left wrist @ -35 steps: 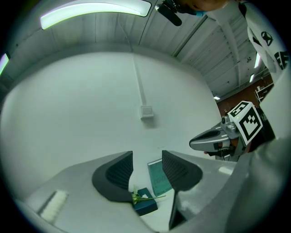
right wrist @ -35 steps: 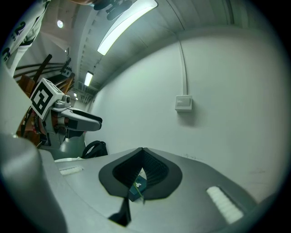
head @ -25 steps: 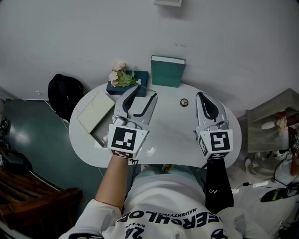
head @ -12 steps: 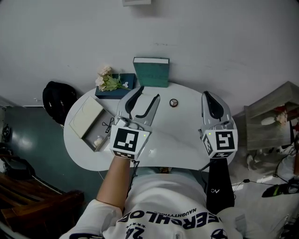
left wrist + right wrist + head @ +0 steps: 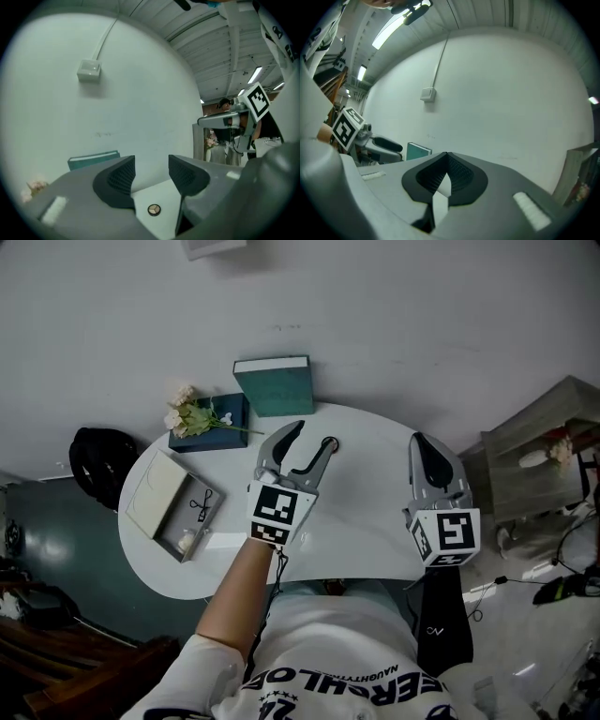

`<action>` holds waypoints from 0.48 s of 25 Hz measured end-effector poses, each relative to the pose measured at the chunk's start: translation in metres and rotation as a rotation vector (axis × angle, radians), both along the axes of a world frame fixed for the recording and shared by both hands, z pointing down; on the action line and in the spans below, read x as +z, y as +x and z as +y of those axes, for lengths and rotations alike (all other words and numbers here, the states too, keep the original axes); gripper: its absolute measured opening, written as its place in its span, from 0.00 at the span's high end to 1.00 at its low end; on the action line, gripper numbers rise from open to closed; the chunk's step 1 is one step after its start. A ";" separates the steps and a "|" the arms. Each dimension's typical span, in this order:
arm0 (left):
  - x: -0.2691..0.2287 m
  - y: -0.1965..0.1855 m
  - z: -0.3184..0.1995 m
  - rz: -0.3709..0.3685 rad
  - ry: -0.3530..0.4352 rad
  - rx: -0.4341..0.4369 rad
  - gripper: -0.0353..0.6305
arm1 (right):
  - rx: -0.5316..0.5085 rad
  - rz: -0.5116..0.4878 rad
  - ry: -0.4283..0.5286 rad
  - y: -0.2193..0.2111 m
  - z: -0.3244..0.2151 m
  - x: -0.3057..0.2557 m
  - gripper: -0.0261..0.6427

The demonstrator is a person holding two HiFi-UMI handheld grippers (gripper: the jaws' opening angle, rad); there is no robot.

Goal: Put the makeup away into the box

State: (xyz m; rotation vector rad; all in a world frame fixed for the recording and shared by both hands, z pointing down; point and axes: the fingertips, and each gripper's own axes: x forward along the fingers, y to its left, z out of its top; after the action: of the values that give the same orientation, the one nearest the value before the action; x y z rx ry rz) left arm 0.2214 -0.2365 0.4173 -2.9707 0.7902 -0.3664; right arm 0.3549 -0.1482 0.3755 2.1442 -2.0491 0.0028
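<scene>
White oval table (image 5: 375, 512) by pale wall (image 5: 422, 324) bears, seemingly, a compact (image 5: 153, 210).

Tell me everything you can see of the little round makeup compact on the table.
The compact is a small round disc with a dark rim and three wedge-shaped beige and tan shades on its face. It lies flat on the white table, just ahead of the open left gripper, in line with the gap between its jaws. Nothing touches it.

box (image 5: 176, 513): lay on table (image 5: 366, 521), left end
compact (image 5: 153, 210): sat mid-table, right of box
book (image 5: 275, 385): stood behind compact
flowers (image 5: 188, 413): lay left of book
</scene>
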 end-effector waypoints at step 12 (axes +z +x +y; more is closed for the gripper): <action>0.190 0.049 -0.030 -0.258 -0.282 0.009 0.47 | 0.092 0.034 -0.081 0.049 0.032 0.022 0.92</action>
State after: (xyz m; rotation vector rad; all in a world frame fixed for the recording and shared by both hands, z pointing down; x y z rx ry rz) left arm 0.2707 -0.2663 0.6072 -3.0807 0.7511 -0.9097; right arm 0.4036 -0.1162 0.3976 2.1723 -1.8970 0.0600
